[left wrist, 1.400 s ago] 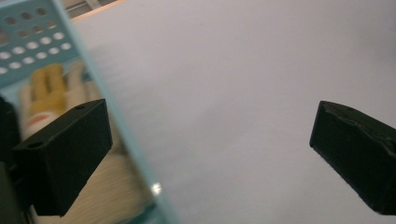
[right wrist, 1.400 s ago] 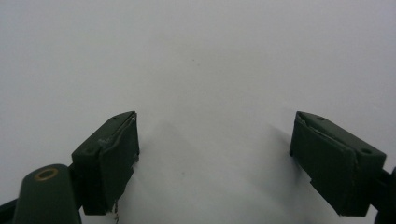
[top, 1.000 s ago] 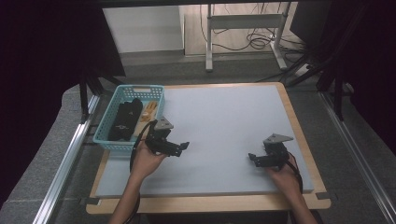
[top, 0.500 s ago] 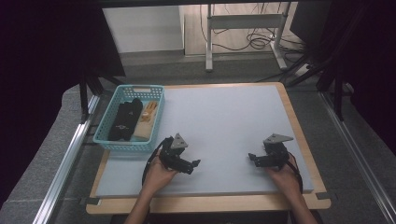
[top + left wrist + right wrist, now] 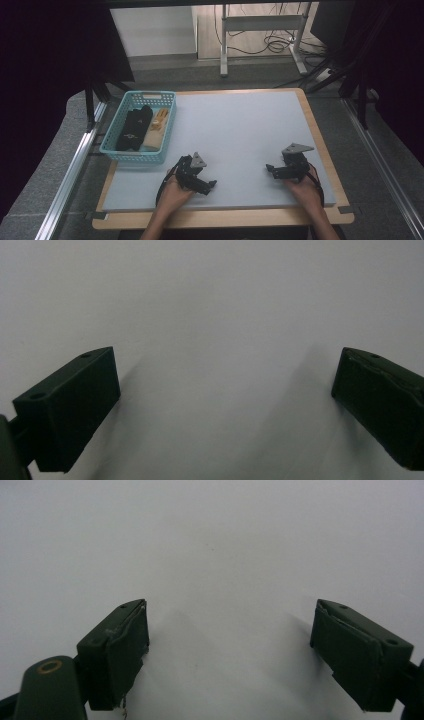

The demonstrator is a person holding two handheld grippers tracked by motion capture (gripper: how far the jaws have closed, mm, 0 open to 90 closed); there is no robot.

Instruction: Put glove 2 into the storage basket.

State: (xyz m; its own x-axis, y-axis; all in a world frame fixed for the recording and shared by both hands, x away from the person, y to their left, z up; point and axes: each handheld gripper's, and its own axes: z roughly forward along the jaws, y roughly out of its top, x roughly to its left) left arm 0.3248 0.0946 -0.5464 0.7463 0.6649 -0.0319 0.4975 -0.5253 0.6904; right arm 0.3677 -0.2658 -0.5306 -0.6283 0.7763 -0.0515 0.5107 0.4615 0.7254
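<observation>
Resting low over the pale grey table mat (image 5: 240, 130), both grippers sit near its front edge with nothing between their jaws. The left gripper (image 5: 207, 184) lies just in front of the teal basket (image 5: 134, 156), a little toward the mat's middle; the left gripper view (image 5: 225, 410) shows its two black jaws spread wide over bare mat. The right gripper (image 5: 270, 169) is well apart from the basket, by the front right part of the mat, and the right gripper view (image 5: 230, 645) shows its jaws wide too — empty, bare grey surface between them.

The basket stands at the mat's back left corner. Inside it lie a black item (image 5: 134, 129) along the left side and a tan item (image 5: 157, 129) touching it on the right; what exactly they are is too small to tell.

Judging from this, the work sits at a pause between steps — either the basket has just been filled or is about to be emptied. A next move would call for the left gripper to swing toward the basket, tip down over the rim, and close on one item without dragging its neighbour.
</observation>
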